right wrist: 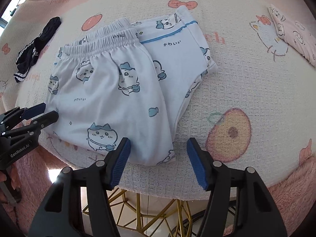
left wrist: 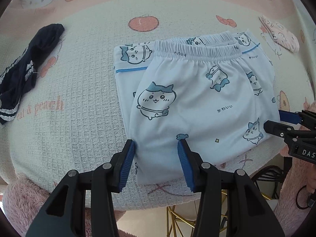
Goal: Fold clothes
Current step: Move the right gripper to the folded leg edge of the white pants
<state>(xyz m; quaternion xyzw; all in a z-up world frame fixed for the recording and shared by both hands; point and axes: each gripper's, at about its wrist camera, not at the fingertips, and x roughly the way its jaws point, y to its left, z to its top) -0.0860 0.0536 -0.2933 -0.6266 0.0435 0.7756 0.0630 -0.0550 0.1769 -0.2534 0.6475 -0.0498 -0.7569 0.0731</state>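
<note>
The white cat-print pajama pants (left wrist: 197, 98) lie folded at the near edge of the blanket-covered counter (left wrist: 83, 90). Left claw (left wrist: 156, 148) and right claw (right wrist: 159, 148) both stand wide, holding nothing. The dark striped garment (left wrist: 21, 73) and pink garment (right wrist: 294, 39) appear unfolded, judged outstanding.

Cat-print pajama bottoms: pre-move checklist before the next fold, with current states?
1. Left gripper open: ok, jaws spread at the near hem of the cat-print pajama bottoms.
2. Right gripper open: ok, astride the near corner.
3. Cloth gripped: not ok, neither gripper is closed on fabric.
4. Bottoms folded flat, waistband far side: ok.
5. Navy garment and pink garment apart from the bottoms: ok.
6. Layers under the top fold aligned: cannot tell.
</note>
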